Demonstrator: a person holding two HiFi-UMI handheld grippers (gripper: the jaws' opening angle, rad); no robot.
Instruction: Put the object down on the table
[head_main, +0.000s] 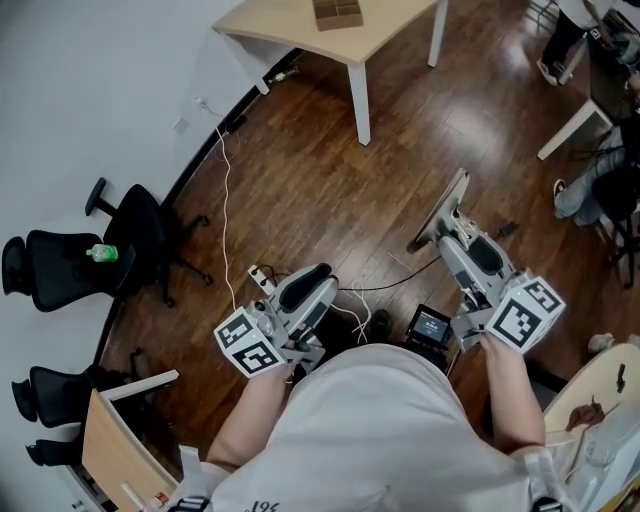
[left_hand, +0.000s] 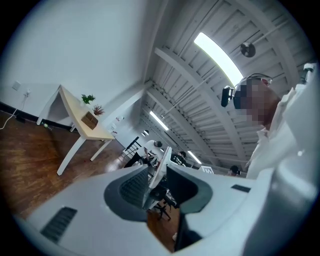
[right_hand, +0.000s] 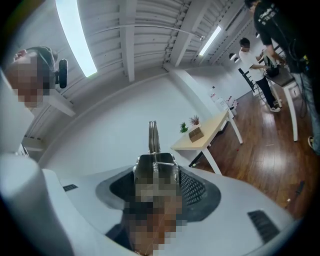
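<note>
My right gripper (head_main: 458, 243) is held over the wooden floor and is shut on a flat grey metal tool (head_main: 443, 212). In the right gripper view the tool (right_hand: 153, 136) stands edge-on between the jaws, with a wire spring at its base. My left gripper (head_main: 316, 280) hangs lower left, near the person's body; its jaws meet at the tips and hold nothing. In the left gripper view the dark pads (left_hand: 131, 187) lie close together. A pale wooden table (head_main: 290, 28) stands far ahead with a small brown box (head_main: 337, 12) on it.
Black office chairs (head_main: 75, 265) stand at the left by the curved wall. Cables and a power strip (head_main: 262, 278) lie on the floor, and a small screen device (head_main: 431, 325) sits near the feet. Another pale tabletop (head_main: 598, 388) is at the lower right. People stand at the upper right.
</note>
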